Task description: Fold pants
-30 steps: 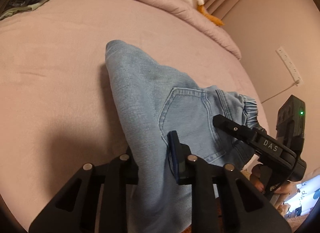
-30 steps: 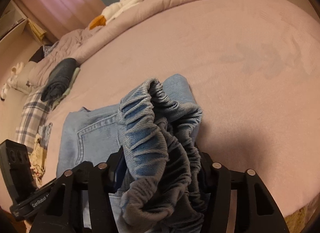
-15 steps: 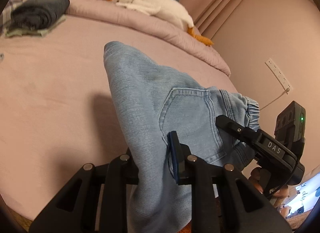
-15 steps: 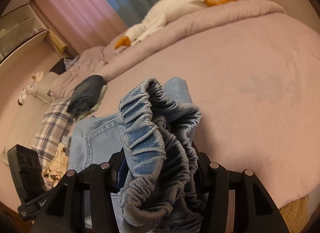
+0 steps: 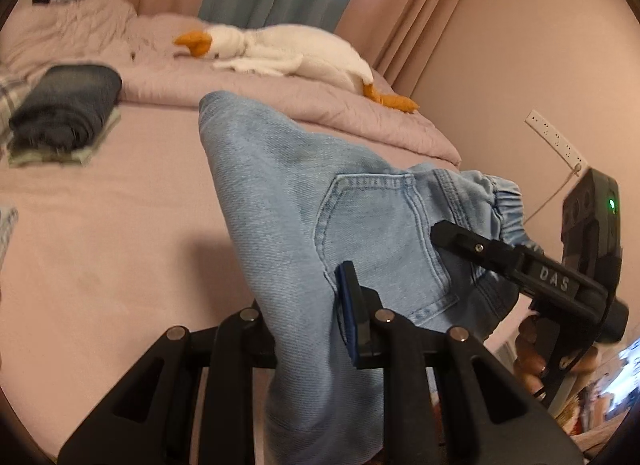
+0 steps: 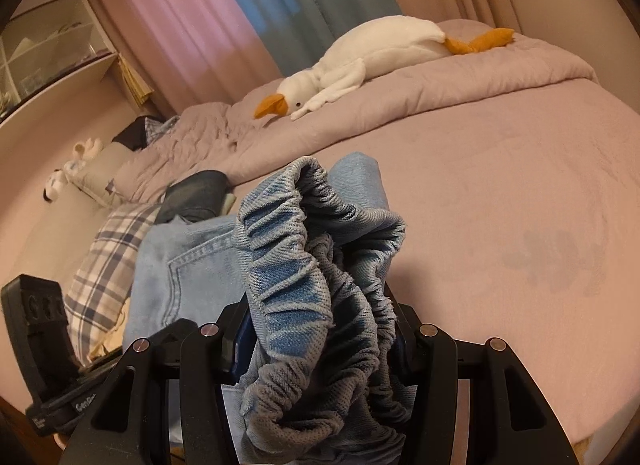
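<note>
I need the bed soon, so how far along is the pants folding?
Done: a dark folded garment lies on the bed. In hand: left gripper and right gripper both clamp the jeans, held up bunched. Left: laying flat and folding.

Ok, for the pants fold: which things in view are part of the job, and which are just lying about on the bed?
Part of the job:
- light blue jeans
- left gripper, clamped on the denim
- right gripper, clamped on the bunched elastic waistband

Just lying about:
- plush goose
- folded dark garment
- plaid cloth
- power strip on the wall
</note>
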The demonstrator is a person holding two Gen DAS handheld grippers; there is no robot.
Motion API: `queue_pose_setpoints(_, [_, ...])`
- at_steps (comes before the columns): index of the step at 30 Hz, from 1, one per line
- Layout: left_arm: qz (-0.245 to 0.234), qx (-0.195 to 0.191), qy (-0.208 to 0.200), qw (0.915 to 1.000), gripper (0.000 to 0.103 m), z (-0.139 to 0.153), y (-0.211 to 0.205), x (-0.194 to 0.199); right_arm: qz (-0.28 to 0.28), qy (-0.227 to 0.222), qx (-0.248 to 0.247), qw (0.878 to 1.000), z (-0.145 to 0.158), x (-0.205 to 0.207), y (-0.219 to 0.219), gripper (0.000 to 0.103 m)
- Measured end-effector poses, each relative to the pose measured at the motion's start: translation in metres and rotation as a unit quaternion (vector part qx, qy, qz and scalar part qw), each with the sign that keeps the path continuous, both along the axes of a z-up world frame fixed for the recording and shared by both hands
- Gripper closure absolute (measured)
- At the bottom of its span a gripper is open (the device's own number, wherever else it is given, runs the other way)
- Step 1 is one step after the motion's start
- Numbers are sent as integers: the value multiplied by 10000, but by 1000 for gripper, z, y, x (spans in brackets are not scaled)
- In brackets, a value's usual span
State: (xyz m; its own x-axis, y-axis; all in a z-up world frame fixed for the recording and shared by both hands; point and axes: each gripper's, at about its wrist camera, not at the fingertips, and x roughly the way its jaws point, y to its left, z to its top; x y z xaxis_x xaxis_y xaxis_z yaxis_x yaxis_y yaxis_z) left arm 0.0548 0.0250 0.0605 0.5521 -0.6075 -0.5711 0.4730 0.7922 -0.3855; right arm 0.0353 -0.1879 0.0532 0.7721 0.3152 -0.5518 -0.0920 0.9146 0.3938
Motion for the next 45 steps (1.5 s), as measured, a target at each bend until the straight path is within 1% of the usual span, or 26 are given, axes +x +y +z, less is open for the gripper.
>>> queue_pose_setpoints(2, [79, -83, -19, 9999, 82, -7, 6, 4, 83, 57, 131, 9999, -1, 10, -1, 48])
queue_pose_setpoints(4, [120, -83, 101, 9998, 82, -20, 8, 9, 129, 81, 147, 9998, -10, 13, 1, 48])
queue_pose_setpoints(6, [155, -125, 489, 9986, 82, -37, 10, 19, 93, 152, -12, 9998, -20, 15, 7, 48])
queue_pose_setpoints(8, [148, -129, 751, 9970, 82, -50, 9, 25, -3, 378, -88, 9992, -35, 21, 10, 48])
queue_pose_setpoints(10, [144, -77, 785, 9968, 82, -57, 7, 28, -72, 515, -71, 9986, -45, 26, 10, 48])
queue_pose_setpoints(14, [118, -19, 823, 9965, 82, -65, 4, 33, -93, 648, -74, 9978, -52, 33, 9, 48])
queue_pose_setpoints(17, [41, 204, 801, 9966, 82, -73, -3, 36, -142, 732, -192, 9970, -56, 36, 9, 48])
queue_pose_setpoints(22, [-75, 274, 1061, 9940, 82, -94, -10, 44, -297, 1073, -276, 9934, -68, 44, 5, 48])
queue_pose_setpoints(25, [-103, 290, 1187, 9924, 82, -105, -13, 48, -311, 1212, -204, 9919, -76, 47, 1, 48])
queue_pose_setpoints(29, [-113, 416, 1408, 9891, 81, -123, -16, 53, -340, 1494, -265, 9878, -90, 55, 0, 47])
queue_pose_setpoints(31, [-102, 428, 1459, 9883, 80, -128, -15, 56, -357, 1594, -327, 9860, -97, 58, 0, 46])
queue_pose_setpoints(36, [-112, 552, 1438, 9880, 77, -131, -16, 59, -390, 1708, -457, 9835, -103, 60, 0, 44])
queue_pose_setpoints(41, [-104, 489, 1529, 9870, 75, -134, -14, 61, -397, 1741, -473, 9828, -105, 61, -1, 42])
queue_pose_setpoints(45, [-108, 550, 1542, 9865, 69, -138, -13, 62, -367, 1803, -521, 9815, -107, 62, -3, 39])
